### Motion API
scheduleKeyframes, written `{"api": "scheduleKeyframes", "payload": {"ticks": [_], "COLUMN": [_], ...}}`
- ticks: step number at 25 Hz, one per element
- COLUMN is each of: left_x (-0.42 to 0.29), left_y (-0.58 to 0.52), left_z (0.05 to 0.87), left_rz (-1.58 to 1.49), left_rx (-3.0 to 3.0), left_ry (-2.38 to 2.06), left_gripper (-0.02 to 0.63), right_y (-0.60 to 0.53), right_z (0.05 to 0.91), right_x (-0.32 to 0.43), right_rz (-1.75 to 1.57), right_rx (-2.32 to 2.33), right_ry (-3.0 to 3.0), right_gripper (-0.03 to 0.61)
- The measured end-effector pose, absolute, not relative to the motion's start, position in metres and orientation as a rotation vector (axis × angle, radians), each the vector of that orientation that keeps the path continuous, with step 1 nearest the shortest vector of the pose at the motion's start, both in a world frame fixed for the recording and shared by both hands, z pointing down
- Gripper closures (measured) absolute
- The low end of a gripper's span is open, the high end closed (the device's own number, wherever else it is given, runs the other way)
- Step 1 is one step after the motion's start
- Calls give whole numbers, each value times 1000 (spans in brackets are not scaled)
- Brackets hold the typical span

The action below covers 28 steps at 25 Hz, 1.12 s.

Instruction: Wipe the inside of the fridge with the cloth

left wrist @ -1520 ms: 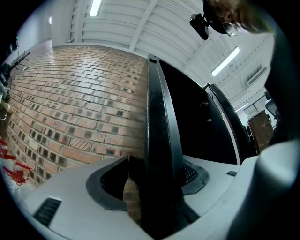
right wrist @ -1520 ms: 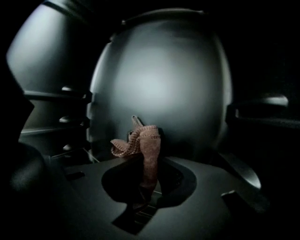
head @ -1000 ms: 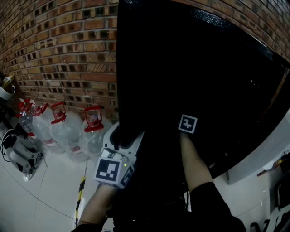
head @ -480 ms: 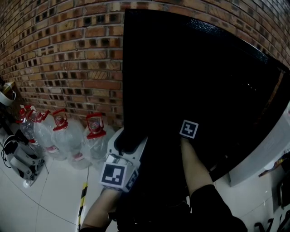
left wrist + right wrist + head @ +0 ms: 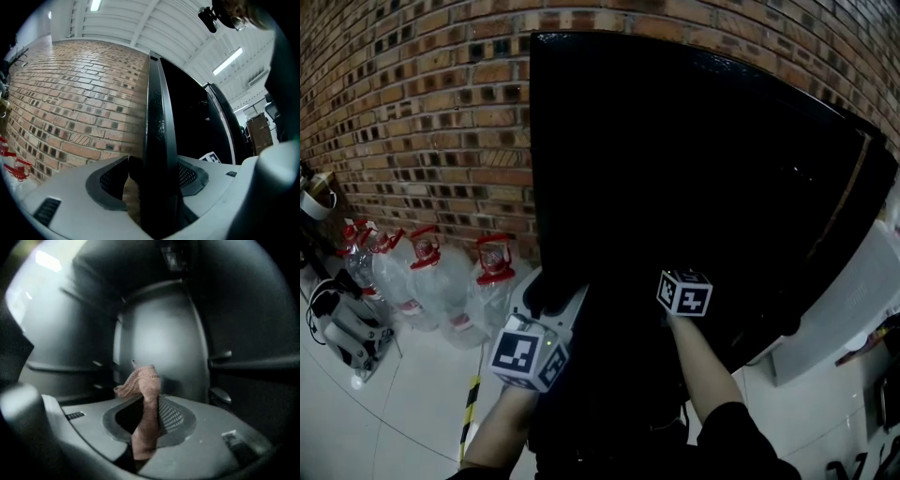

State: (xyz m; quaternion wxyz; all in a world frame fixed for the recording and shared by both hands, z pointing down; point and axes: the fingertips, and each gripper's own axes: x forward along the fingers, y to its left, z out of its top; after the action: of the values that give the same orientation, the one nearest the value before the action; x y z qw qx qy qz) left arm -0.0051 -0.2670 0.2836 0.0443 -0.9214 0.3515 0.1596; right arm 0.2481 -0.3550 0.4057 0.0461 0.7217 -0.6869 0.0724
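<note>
Dim fridge (image 5: pixel 159 343) interior, fisheye-warped blurred edges

You face a red-brown brick wall (image 5: pixel 412 122) with dark mortar lines, running off to your left. At its foot, large clear water jugs (image 5: pixel 492 281) with red caps and handles stand in a row on a pale, glossy tiled floor (image 5: pixel 403 394). A short yellow-and-black striped strip (image 5: pixel 469 405) lies on the tiles near you. Farther left, some grey and white equipment (image 5: pixel 342 323) rests on the floor. Overhead, a white ribbed ceiling (image 5: pixel 140 23) carries long fluorescent tube lights (image 5: pixel 227 61), all lit.
</note>
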Motion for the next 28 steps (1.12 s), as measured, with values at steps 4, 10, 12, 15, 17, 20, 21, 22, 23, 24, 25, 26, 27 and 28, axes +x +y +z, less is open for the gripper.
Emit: {"api": "scheduleKeyframes", "payload": {"ticks": [4, 10, 12, 15, 17, 20, 21, 22, 23, 24, 25, 26, 27, 28], "left_x": [-13, -29, -29, -4, 23, 59, 69, 79, 87, 95, 100, 104, 106, 107], "left_y": [-236, -186, -158, -124, -110, -84, -71, -60, -52, -47, -43, -39, -35, -31], "left_z": [284, 274, 264, 261, 268, 280, 286, 291, 296, 299, 303, 306, 308, 309], "left_rz": [511, 566, 598, 585, 572, 488, 441, 398, 367, 347, 332, 318, 310, 314], "left_rx": [-2801, -2751, -2684, -2773, -2942, -3084, -3096, -3097, -3090, -3084, -3088, -3106, -3135, -3166], "left_ry": [1015, 974, 920, 685, 474, 163, 76, 15, -17, -33, -58, -102, -160, -219], "left_gripper": [303, 288, 294, 305, 284, 194, 178, 156, 147, 147, 149, 178, 189, 219], "right_y": [-303, -215, -184, -147, -124, -89, -78, -68, -60, -52, -46, -41, -37, -35], "right_z": [371, 310, 296, 280, 278, 282, 285, 289, 291, 293, 294, 296, 297, 298], "right_x": [195, 143, 130, 112, 103, 96, 96, 97, 99, 102, 103, 105, 106, 106], "right_rz": [219, 53, -20, -97, -109, -122, -119, -109, -93, -76, -57, -38, -18, 2], "right_rx": [1895, 1487, 1356, 1197, 1097, 1000, 985, 979, 975, 972, 971, 973, 976, 976], "right_ry": [-2505, -2932, -3007, -3046, -3065, -3100, -3111, -3119, -3124, -3127, -3127, -3125, -3121, -3115], "right_gripper": [503, 503, 503, 503, 502, 502, 503, 502, 502, 502, 502, 502, 502, 503]}}
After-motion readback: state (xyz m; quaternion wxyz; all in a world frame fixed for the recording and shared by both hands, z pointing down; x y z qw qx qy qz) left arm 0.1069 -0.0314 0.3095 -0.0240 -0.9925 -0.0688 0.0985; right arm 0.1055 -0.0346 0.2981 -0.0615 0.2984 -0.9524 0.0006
